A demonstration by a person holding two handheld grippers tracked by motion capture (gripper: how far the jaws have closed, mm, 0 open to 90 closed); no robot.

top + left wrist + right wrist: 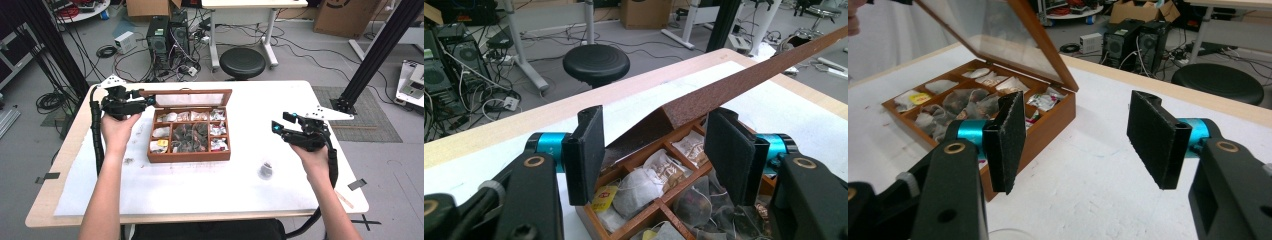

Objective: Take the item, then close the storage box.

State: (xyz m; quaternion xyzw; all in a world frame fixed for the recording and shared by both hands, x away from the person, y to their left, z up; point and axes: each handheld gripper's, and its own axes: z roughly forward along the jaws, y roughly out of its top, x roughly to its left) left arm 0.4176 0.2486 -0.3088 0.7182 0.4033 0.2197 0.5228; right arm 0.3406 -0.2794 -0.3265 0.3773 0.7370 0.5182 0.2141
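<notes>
Standing at the near edge of the white-topped table (300,100), a person holds a gripper in each hand over an open wooden tea box (189,156). That box sits left of the table's middle, its compartments packed with tea bags (190,136), some in pale paper, some in dark mesh, one with a yellow tag. Its glass-paned lid (192,98) stands tilted up and back on the far side. The left gripper (148,101) is up at the lid's left corner; in the left gripper view the brown edge of the lid (744,85) runs across between the two black jaws, which stand apart on either side of it, and I cannot tell from here whether the pads actually press on the wood. The left hand (117,131) is wrapped around the gripper's body just beside the box. Over on the other side, the right gripper (281,122) hovers above bare table, well apart from the box, pointing toward it; its jaws gape wide with nothing between them. A small clear glass (265,171) with something dark inside stands on the table near the right hand (311,152).
</notes>
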